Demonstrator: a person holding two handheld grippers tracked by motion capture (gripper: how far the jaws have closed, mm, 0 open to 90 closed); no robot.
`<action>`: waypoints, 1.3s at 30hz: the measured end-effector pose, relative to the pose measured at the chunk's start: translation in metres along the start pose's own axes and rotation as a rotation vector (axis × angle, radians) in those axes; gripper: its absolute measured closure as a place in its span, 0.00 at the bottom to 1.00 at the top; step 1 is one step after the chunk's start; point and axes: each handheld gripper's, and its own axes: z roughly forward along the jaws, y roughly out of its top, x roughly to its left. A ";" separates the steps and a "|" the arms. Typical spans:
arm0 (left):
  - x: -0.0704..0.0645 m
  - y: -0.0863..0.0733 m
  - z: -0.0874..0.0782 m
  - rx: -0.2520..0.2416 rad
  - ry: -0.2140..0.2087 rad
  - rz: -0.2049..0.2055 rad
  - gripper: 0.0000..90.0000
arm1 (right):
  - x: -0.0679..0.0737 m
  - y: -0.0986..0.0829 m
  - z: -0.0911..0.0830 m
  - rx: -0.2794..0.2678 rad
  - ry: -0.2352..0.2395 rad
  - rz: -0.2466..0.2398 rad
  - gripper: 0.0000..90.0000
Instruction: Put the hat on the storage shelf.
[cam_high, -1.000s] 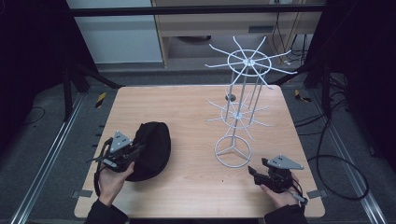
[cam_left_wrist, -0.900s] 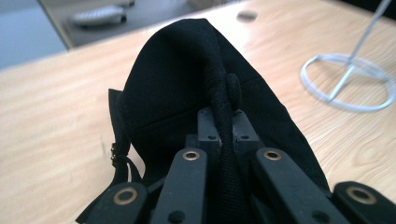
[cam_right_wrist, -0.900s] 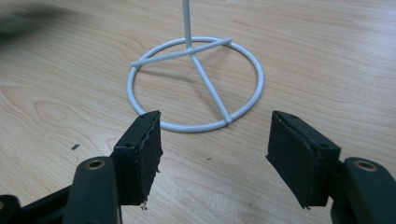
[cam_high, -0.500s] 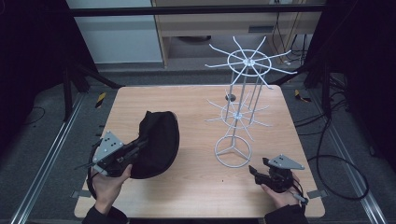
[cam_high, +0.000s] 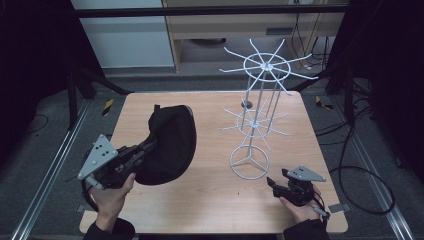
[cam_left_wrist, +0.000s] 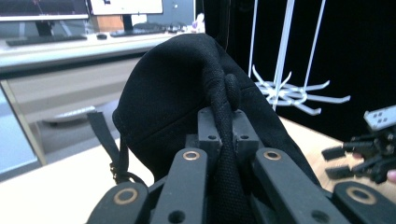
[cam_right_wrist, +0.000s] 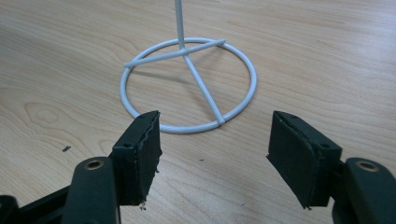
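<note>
Cap (cam_high: 167, 142), black, sits lifted at the table's (cam_high: 210, 200) left side, its edge pinched tight in my left gripper (cam_left_wrist: 220, 135). My right gripper (cam_right_wrist: 212, 154) rests wide apart near the white wire rack's (cam_high: 255, 125) round base.

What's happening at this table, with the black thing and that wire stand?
A person is working with a hand-held gripper in each hand. The left gripper is clamped on the edge of a black cap and holds it tilted up off the wooden table. The right gripper rests near the table's front edge with its jaws open and nothing between them, pointing at the round base of a white wire rack with spoke-like arms. Nothing hangs on the rack yet.
</note>
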 end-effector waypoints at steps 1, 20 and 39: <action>0.000 0.002 0.000 -0.007 0.000 0.003 0.95 | 0.000 0.000 0.000 -0.003 -0.002 -0.002 0.38; -0.010 0.061 0.008 -0.159 -0.063 0.028 0.95 | -0.001 0.000 0.001 -0.004 -0.009 -0.007 0.38; -0.025 0.111 0.023 -0.255 -0.130 0.035 0.95 | -0.002 -0.001 0.001 -0.008 -0.010 -0.008 0.37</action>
